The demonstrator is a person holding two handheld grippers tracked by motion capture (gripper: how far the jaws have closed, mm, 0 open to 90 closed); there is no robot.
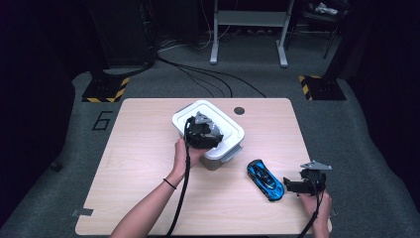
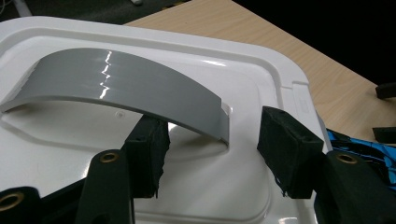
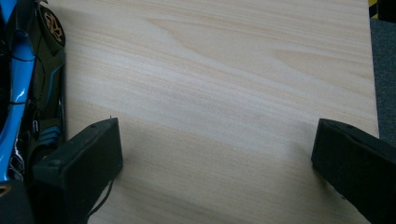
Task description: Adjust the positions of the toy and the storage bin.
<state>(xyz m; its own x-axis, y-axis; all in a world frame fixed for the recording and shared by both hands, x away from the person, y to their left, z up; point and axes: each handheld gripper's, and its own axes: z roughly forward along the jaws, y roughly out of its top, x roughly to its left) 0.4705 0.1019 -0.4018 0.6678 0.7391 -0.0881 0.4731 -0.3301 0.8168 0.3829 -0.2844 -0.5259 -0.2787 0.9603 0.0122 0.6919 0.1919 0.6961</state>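
Note:
A white lidded box (image 1: 229, 130) stands at the table's middle. Its lid (image 2: 56, 140) carries an arched grey handle (image 2: 121, 74). My left gripper (image 1: 210, 136) hovers low over the lid. In the left gripper view its jaws (image 2: 212, 126) stand narrowly apart: the left pad (image 2: 147, 154) sits just under the handle's near edge, the right pad (image 2: 287, 149) is clear of the handle's end, and bare lid shows between them. A blue and black toy car (image 1: 265, 179) lies right of the box. My right gripper (image 1: 288, 185) rests beside the car (image 3: 28, 84), its jaws (image 3: 217, 140) wide open over bare wood.
The wooden table (image 1: 138, 148) has a dark round hole (image 1: 239, 110) near its far edge. Its right edge (image 3: 373, 70) runs close to my right gripper. Beyond the table are cables and stands with yellow-black tape (image 1: 106, 90).

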